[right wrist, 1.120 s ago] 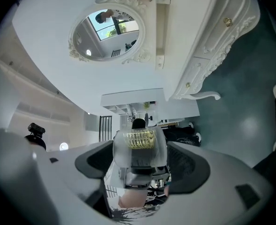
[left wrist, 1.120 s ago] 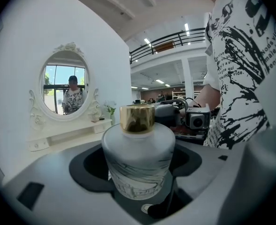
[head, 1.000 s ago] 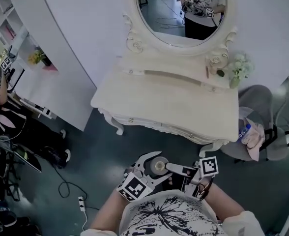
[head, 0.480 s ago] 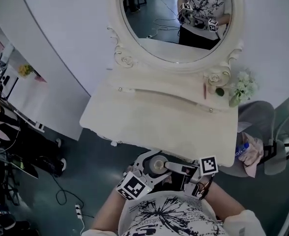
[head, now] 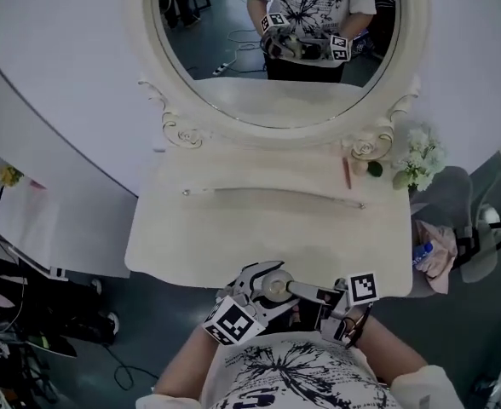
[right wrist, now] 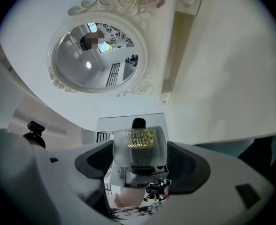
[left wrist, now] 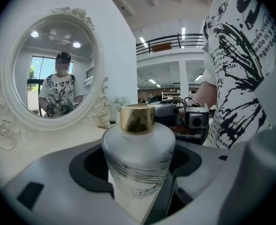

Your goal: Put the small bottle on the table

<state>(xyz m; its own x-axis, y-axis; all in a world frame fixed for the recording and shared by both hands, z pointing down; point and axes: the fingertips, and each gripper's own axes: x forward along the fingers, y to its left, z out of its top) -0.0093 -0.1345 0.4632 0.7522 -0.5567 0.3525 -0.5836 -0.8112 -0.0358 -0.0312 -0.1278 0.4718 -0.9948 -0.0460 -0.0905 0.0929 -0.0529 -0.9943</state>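
Cream carved dressing table [head: 233, 233] under an oval white-framed mirror [head: 276, 100]. Left gripper [left wrist: 139, 182] and right gripper [right wrist: 139, 165] both clamp the frosted white, gold-capped small bottle [left wrist: 138, 149].

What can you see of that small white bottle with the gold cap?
The small frosted-white bottle looks like glass: rounded shoulders, a faint grey streaky print, a shiny gold cap. It is upright in the air by the front edge of the cream dressing table, clamped in the jaws of the left gripper; those of the right gripper grip it too.
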